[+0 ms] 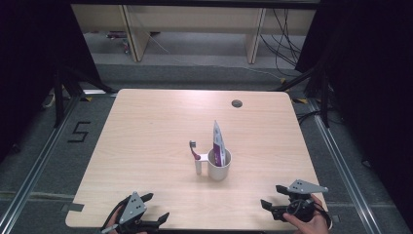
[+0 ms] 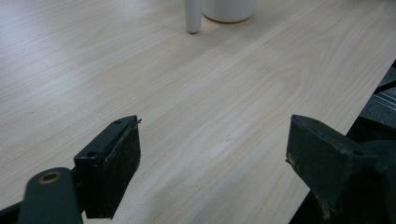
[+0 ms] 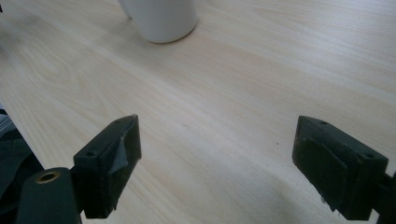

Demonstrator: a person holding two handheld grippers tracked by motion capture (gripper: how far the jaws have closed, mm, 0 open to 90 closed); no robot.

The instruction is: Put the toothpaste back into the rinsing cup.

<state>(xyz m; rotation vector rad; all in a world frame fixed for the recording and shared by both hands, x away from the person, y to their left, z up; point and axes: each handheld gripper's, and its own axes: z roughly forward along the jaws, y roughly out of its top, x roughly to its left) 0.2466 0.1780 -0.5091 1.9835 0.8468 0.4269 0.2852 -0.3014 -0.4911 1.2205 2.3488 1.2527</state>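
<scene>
Resting near the pale wooden table's (image 1: 146, 146) front edge, left gripper (image 1: 155, 207) and right gripper (image 1: 272, 196) gape wide, black curtains flanking.

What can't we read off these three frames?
- Print on the white and purple tube standing in the white cup: too small, high view.
- Cup's inside: hidden by its wall, high view.
- Cup's top: cut by the upper edge, left gripper view and right gripper view.
- Purple-handled toothbrush bristles: too small, high view.
</scene>
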